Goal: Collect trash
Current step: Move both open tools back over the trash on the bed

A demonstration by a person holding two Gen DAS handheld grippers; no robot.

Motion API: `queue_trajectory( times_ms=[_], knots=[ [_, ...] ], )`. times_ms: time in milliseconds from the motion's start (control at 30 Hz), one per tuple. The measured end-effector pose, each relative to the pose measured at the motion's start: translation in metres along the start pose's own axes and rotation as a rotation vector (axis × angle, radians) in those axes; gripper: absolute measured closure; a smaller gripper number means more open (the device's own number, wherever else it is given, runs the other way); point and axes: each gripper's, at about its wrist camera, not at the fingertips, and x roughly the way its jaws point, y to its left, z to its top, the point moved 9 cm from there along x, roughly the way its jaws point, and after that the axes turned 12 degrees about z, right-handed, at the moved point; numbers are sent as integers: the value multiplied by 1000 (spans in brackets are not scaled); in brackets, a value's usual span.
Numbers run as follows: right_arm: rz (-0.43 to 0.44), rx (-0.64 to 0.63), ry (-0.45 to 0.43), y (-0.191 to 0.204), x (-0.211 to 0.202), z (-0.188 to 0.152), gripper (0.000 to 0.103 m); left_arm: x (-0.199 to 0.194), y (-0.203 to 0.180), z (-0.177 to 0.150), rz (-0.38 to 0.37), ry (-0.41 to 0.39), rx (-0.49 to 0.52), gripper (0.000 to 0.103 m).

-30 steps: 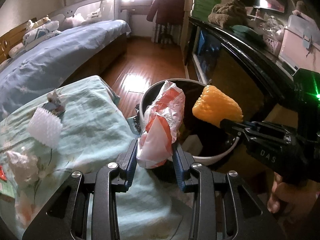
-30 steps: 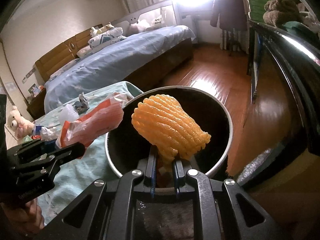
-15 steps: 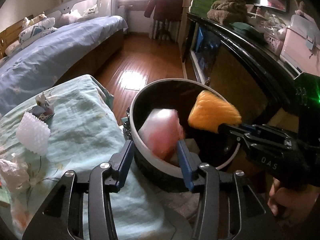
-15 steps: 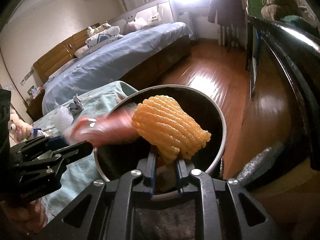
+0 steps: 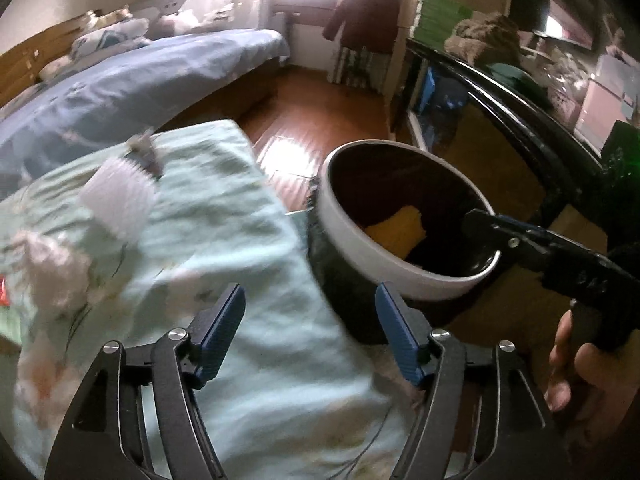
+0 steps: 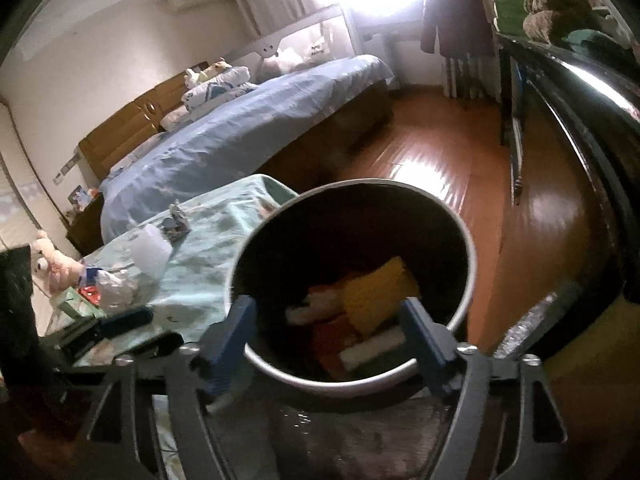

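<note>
A round trash bin point(image 5: 400, 268) with a white rim and dark inside stands on the floor beside the cloth-covered table; it also shows in the right wrist view point(image 6: 468, 248). The orange foam net point(image 6: 378, 294) and the red-and-white wrapper point(image 6: 320, 304) lie inside it; the net also shows in the left wrist view point(image 5: 400, 232). My left gripper point(image 5: 310, 328) is open and empty over the table's edge. My right gripper point(image 6: 330, 330) is open and empty above the bin's near rim. A white foam net point(image 5: 118, 196) and crumpled paper point(image 5: 52, 272) lie on the table.
The table wears a pale green cloth point(image 5: 224, 232). A blue-covered bed point(image 6: 240, 132) stands behind it. A black cabinet point(image 5: 520, 128) runs along the right. Wooden floor point(image 6: 440, 160) lies between. A small crumpled wrapper point(image 6: 176, 224) and a plush toy point(image 6: 52, 264) are at the table's far side.
Both grippers opened. The wrapper dropped from the left and the orange foam net from the right into the bin. The left gripper drew back over the table.
</note>
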Motion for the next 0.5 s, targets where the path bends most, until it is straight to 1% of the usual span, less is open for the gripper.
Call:
queue_trajectory(
  times_ms=[67, 200, 500],
  knots=[
    [17, 0, 4, 8, 0, -3, 20, -3, 16, -9, 18, 5, -34, 27],
    [44, -8, 10, 27, 5, -6, 16, -8, 43, -23, 38, 18, -92, 27],
    [121, -53, 43, 79, 23, -19, 15, -24, 110, -51, 120, 14, -205, 26]
  ],
)
